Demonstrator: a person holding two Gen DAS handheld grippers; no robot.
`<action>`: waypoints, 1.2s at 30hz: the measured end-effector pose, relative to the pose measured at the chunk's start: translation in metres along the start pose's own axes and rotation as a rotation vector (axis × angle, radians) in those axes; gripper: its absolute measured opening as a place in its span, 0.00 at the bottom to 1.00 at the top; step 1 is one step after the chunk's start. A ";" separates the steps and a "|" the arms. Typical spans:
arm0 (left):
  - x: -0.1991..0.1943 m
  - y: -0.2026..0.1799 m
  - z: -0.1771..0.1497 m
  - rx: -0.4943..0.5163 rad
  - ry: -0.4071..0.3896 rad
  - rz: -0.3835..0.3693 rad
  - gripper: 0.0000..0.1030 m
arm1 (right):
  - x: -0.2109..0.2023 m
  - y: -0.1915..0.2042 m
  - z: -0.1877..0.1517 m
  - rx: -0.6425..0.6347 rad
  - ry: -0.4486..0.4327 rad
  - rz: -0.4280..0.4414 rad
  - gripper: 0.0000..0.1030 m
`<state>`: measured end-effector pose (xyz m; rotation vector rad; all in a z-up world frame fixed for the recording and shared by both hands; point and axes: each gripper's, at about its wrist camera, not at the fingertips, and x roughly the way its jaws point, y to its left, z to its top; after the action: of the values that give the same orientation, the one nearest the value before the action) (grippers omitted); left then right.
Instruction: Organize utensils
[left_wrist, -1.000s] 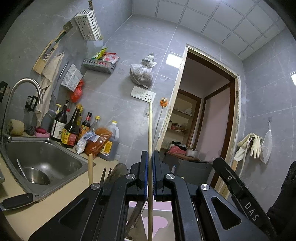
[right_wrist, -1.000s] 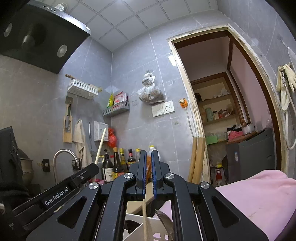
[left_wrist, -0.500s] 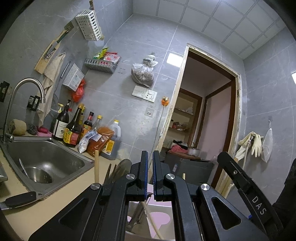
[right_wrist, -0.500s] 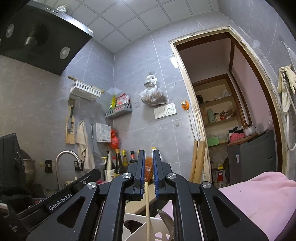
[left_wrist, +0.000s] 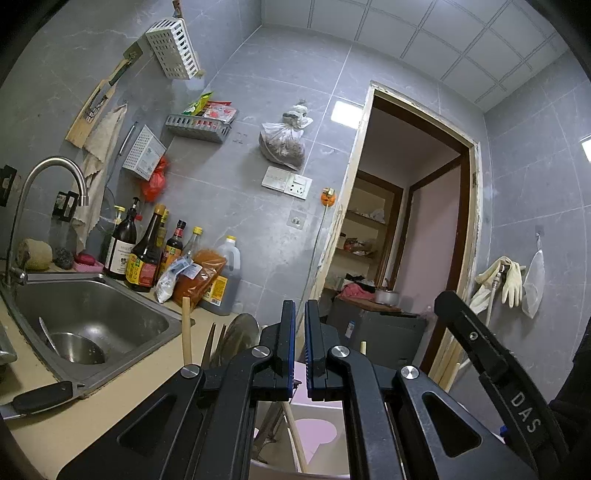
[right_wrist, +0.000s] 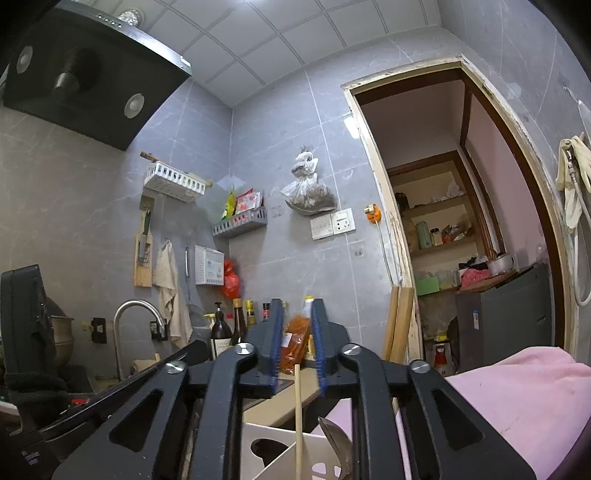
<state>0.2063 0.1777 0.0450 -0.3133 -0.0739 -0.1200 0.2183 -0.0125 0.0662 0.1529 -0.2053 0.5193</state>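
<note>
Right now the left gripper (left_wrist: 300, 332) has its two fingers pressed together with nothing between them. Below it stands a white holder (left_wrist: 321, 410) with a heart-shaped hole, and a wooden chopstick (left_wrist: 295, 432) leans inside. The right gripper (right_wrist: 297, 332) is opening its fingers, and another wooden chopstick (right_wrist: 298, 413) stands in the gap, free of both pads, its lower end down in the white holder (right_wrist: 258, 439) beside a metal spoon (right_wrist: 334, 435). Nearby, on the left, is the sink (left_wrist: 92, 314).
</note>
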 end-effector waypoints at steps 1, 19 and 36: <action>0.000 -0.001 0.001 0.000 0.001 0.001 0.03 | -0.001 0.000 0.001 -0.001 -0.003 0.000 0.18; -0.021 -0.050 0.009 0.138 0.157 0.041 0.18 | -0.038 -0.032 0.035 -0.024 0.079 -0.065 0.37; -0.057 -0.074 -0.016 0.121 0.314 0.051 0.78 | -0.117 -0.085 0.049 -0.004 0.257 -0.189 0.72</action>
<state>0.1412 0.1095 0.0472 -0.1722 0.2369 -0.1127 0.1550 -0.1508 0.0791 0.0992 0.0594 0.3463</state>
